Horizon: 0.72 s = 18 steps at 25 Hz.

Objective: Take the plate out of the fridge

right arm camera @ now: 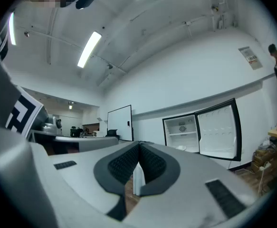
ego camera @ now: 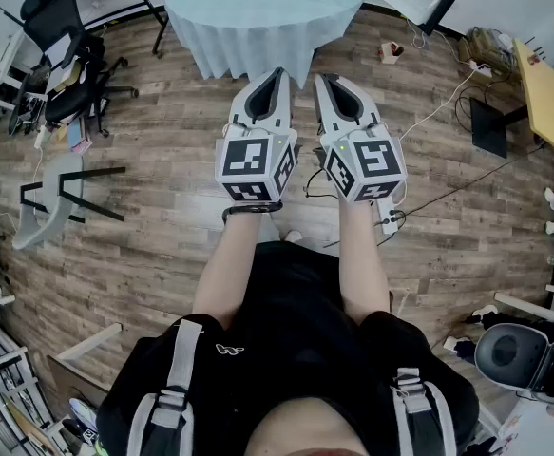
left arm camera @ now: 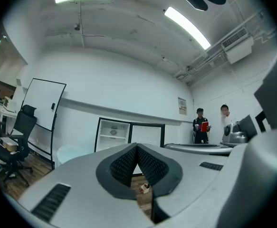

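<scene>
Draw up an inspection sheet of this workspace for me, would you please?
Surface: wooden floor; a round table under a pale cloth stands ahead of the grippers.
Job's things: fridge against the far wall, door open; the plate cannot be clearly made out inside.
Clutter: office chairs at the left; a grey seat on the floor.
Grippers: left gripper and right gripper side by side, level, both shut, nothing between the jaws.
Cables: white cable and black cable across the floor at the right; power strip nearby.
Surroundings: whiteboard; two people standing by the wall.
</scene>
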{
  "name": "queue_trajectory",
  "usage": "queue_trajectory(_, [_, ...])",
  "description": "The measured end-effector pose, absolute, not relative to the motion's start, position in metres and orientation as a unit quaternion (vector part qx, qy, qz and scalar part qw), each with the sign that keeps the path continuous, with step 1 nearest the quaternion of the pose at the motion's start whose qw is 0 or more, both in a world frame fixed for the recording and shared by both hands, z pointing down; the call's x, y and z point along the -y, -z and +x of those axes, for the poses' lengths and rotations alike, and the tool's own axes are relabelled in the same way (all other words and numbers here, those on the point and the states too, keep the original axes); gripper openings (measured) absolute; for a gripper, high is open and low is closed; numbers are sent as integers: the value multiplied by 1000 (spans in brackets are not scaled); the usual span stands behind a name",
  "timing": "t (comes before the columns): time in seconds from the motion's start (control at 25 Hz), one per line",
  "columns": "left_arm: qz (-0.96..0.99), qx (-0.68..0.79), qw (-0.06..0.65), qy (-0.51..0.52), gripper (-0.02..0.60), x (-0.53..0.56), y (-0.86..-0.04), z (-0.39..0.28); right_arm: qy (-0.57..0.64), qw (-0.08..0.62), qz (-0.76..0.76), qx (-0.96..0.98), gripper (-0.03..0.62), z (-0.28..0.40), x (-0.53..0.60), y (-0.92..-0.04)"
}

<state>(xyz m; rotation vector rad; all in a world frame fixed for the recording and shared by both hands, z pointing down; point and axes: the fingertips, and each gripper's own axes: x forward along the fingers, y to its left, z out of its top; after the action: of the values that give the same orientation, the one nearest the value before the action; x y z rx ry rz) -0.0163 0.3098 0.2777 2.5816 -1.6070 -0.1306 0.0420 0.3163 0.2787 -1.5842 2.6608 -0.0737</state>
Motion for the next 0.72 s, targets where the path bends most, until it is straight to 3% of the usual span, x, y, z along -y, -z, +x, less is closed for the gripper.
queue_trajectory(0.4, [850, 520, 65, 50, 3, -273, -289, -48, 30, 34, -532, -845, 3, 28, -281, -283])
queue_trajectory(0.72, [853, 511, 85, 59, 3, -212, -284, -108, 25, 31, -528, -848, 3, -36, -223, -276])
